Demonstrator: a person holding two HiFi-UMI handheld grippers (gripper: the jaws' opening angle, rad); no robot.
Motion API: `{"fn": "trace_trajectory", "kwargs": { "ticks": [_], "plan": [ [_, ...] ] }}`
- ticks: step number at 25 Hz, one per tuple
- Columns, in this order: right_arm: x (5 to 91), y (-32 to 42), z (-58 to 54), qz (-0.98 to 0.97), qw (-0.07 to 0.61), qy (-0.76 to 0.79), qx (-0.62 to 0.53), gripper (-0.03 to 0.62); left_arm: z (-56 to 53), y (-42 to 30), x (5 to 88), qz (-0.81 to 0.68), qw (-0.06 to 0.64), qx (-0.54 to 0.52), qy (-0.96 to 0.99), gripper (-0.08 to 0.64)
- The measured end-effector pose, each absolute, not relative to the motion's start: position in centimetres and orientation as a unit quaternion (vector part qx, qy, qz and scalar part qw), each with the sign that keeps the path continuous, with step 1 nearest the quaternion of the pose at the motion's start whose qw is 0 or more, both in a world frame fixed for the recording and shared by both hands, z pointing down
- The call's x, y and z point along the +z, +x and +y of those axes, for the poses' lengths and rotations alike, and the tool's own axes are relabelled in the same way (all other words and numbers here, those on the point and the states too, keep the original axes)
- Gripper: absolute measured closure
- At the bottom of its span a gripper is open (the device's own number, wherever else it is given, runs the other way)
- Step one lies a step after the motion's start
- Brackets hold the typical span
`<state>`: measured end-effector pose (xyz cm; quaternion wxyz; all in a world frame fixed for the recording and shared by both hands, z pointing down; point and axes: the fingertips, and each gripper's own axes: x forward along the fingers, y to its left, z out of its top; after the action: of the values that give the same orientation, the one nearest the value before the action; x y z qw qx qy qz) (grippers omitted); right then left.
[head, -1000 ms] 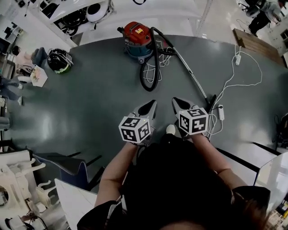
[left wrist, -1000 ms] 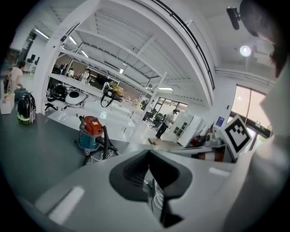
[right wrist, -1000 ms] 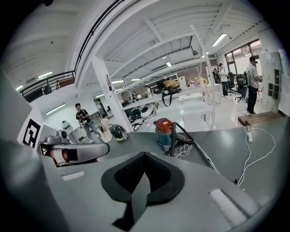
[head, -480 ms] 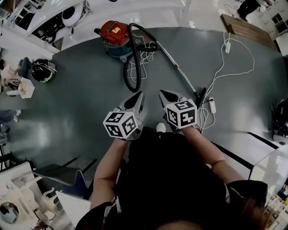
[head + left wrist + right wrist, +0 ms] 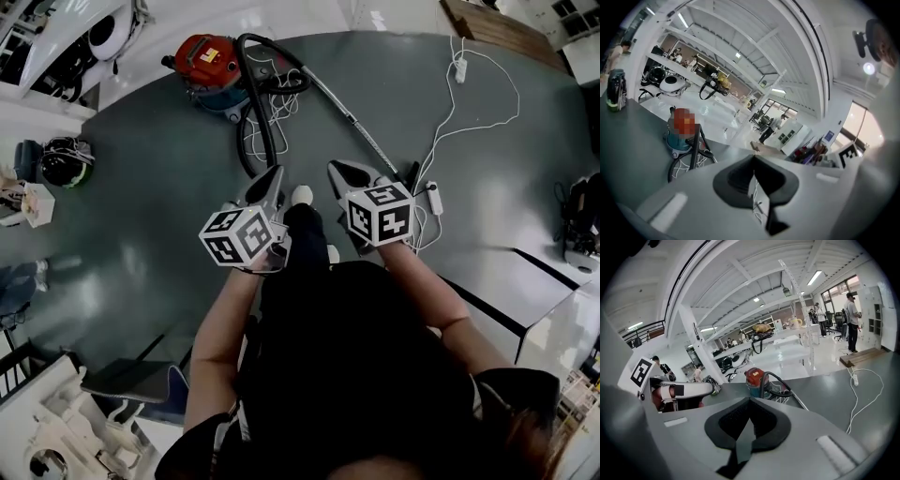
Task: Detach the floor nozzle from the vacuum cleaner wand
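A red and blue vacuum canister (image 5: 206,61) stands on the grey floor at the far left, with a black hose (image 5: 248,122) looped beside it. Its metal wand (image 5: 361,131) runs down to the right and ends in the black floor nozzle (image 5: 410,175). My left gripper (image 5: 272,176) and right gripper (image 5: 336,170) are both shut and empty, held side by side in the air short of the wand. The nozzle lies just right of the right gripper. The canister (image 5: 679,136) shows ahead in the left gripper view. The right gripper view shows the canister (image 5: 757,377) too.
White cables and a power strip (image 5: 432,197) lie by the nozzle, and another strip (image 5: 459,67) lies farther off. A dark bag (image 5: 61,155) sits at the left, a wooden pallet (image 5: 492,28) at the top right, a chair (image 5: 131,375) at the lower left. My white shoe (image 5: 302,195) steps between the grippers.
I have walked toward the vacuum: both grippers moved forward together, still shut. The canister and wand have shifted left in the head view and the nozzle is nearer my right gripper.
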<state>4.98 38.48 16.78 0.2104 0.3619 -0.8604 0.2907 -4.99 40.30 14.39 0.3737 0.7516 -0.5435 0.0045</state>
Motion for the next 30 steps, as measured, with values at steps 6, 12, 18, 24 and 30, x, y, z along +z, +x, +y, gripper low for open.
{"fn": "trace_trajectory", "kwargs": {
  "ticks": [6,12,18,24,30],
  "plan": [
    [17.1,3.5,32.2,-0.847,0.213,0.382,0.302,0.595,33.5,-6.7,15.5,-0.532,0.377,0.031,0.758,0.549],
    [17.5,0.6,26.4,-0.838,0.22,0.392,0.309,0.595,27.6,-9.1,16.8,-0.514,0.397,0.046,0.759,0.549],
    [18.4,-1.2,21.9,-0.828,0.231,0.404,0.314,0.595,22.9,-10.9,17.8,-0.497,0.405,0.061,0.765,0.549],
    [19.2,-1.5,19.7,-0.821,0.245,0.409,0.315,0.594,20.4,-11.5,18.2,-0.49,0.408,0.048,0.769,0.549],
    [19.0,-1.3,16.6,-0.821,0.239,0.415,0.311,0.594,17.7,-12.5,18.4,-0.503,0.393,0.064,0.767,0.549]
  ]
}}
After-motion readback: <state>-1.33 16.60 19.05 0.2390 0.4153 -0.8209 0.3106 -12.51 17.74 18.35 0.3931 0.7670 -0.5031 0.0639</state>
